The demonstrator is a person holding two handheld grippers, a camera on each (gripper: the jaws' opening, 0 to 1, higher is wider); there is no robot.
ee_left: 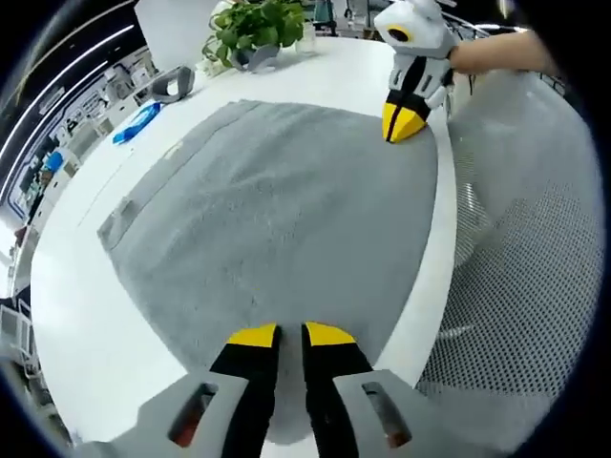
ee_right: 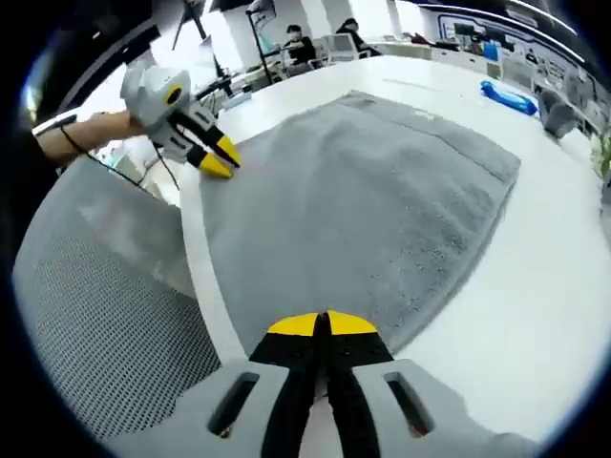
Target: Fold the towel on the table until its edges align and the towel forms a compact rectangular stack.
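Towel point(ee_left: 277, 205) is lying flat on the white desk point(ee_left: 76, 324), spread as a single gray sheet with its near edge running along the desk's rim. In the left gripper view the left tool point(ee_left: 290, 334) is sitting at the near corner, its yellow tips a narrow gap apart over the cloth; I cannot tell whether any fabric is pinched between them. In the right gripper view the right tool point(ee_right: 322, 324) is resting at the other near corner with its tips pressed together, seemingly on the hem, though the cloth between them is hidden.

Terry pile like this is looking soft, limp and light, with no stiffness of its own, so it is likely to sag and drag between 2 holds rather than swing over as a sheet. The 2 near corners are the sensible places to grip, deep enough that the hem is not slipping out. The rough pile should be giving good friction against the tips.

Further off, a blue object point(ee_left: 138, 122) and a potted plant point(ee_left: 256, 29) are standing beyond the towel's far edge.
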